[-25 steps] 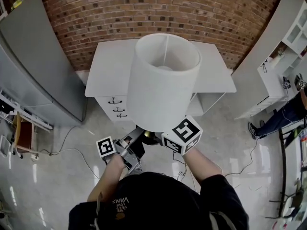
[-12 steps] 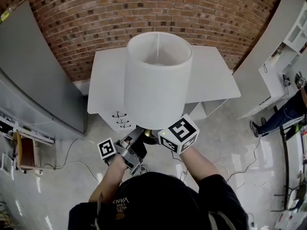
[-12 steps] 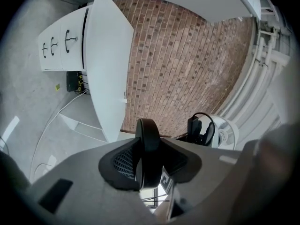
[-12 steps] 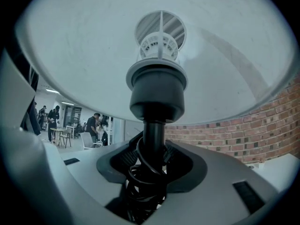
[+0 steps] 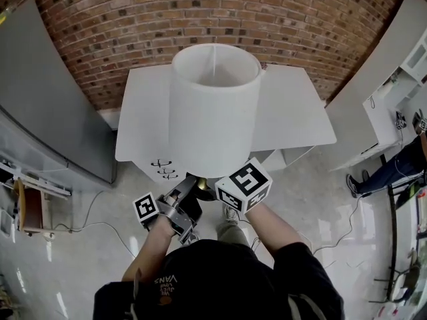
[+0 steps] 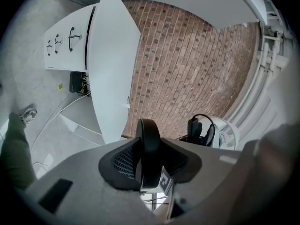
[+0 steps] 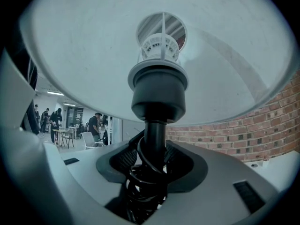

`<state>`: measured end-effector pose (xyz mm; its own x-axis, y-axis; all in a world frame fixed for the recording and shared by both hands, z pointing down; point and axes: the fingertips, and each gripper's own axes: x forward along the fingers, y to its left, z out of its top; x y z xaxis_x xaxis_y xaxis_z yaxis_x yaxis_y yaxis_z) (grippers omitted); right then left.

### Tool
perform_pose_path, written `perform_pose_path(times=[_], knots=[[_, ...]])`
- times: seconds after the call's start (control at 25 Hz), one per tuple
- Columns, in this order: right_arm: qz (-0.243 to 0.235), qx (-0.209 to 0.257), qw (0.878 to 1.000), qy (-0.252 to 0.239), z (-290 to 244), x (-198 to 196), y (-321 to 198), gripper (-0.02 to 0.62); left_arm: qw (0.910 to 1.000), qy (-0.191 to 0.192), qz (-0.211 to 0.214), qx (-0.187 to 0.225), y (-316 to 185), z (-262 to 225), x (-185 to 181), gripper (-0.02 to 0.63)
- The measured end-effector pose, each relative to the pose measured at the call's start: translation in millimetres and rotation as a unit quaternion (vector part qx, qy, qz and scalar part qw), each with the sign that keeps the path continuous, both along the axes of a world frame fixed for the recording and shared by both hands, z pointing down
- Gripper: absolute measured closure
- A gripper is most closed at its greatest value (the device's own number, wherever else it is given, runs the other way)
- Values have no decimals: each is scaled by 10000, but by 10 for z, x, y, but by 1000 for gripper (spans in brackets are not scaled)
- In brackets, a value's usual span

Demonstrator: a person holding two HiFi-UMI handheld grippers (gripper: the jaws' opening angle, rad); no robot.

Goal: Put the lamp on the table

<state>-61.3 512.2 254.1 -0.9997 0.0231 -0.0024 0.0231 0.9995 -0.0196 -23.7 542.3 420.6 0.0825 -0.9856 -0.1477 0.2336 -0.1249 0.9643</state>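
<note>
The lamp's white shade (image 5: 213,112) hangs upright in the air over the front edge of the white table (image 5: 293,112). My left gripper (image 5: 189,195) is shut on the rim of the lamp's black round base (image 6: 149,144), which stands edge-on between the pads. My right gripper (image 5: 220,191) has the dark stem (image 7: 154,135) and the coiled black cord (image 7: 145,186) between its jaws, just under the socket. Its jaws are opening, though the pads still touch the stem. From below, the shade (image 7: 93,55) fills the right gripper view.
The table has drawers (image 5: 163,164) on its front left and stands against a brick wall (image 5: 200,12). There is a grey cabinet (image 5: 40,92) at the left and white shelving (image 5: 393,92) at the right. A person (image 5: 393,165) stands at the far right. Cables (image 5: 100,232) lie on the floor.
The lamp and both grippers have moved forward. The shade now covers more of the table's front edge. Both grippers keep their places on the lamp.
</note>
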Motion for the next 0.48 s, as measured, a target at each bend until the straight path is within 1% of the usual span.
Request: perform_pose_path(times=[0.2,0.32,0.48], knots=[[-401,-57,9992,5,73,-95,-376,403,9992,15,-405,-45,-396,68,-73,485],[-647,-14,9979,74,79,-160,-669,403,9977,104,-664,-37,-718,72,-94,485],[-979,70,9951,106,64,-233,-1070,402,9946,115,-1031,-6,-1170,59,-146,485]])
